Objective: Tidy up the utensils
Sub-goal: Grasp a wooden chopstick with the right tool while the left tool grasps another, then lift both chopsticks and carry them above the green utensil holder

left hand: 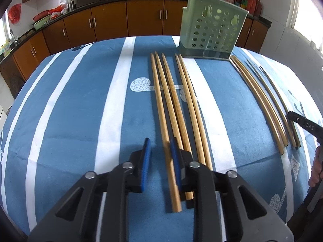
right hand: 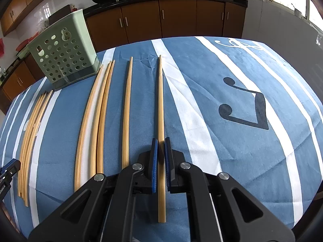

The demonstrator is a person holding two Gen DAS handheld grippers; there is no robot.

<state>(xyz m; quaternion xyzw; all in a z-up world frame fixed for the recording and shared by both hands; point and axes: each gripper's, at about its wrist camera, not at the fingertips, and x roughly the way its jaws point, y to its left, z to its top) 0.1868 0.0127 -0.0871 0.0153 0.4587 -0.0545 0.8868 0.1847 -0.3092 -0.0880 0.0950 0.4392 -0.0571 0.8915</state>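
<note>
Nearest the right wrist camera, the right gripper (right hand: 159,159) has its jaws narrowed around a single chopstick (right hand: 160,133), a sliver of gap showing on each side; whether the pads touch it is hard to tell. Left of these jaws lie one lone chopstick (right hand: 126,117) and a set of three (right hand: 94,125). The left gripper (left hand: 160,157) stands with jaws open over a group of five chopsticks (left hand: 177,109); the leftmost stick runs between the jaws, the others under or right of the right jaw. The green perforated holder (left hand: 212,34) stands upright ahead, right of those jaws, on the blue striped counter (left hand: 80,100).
</note>
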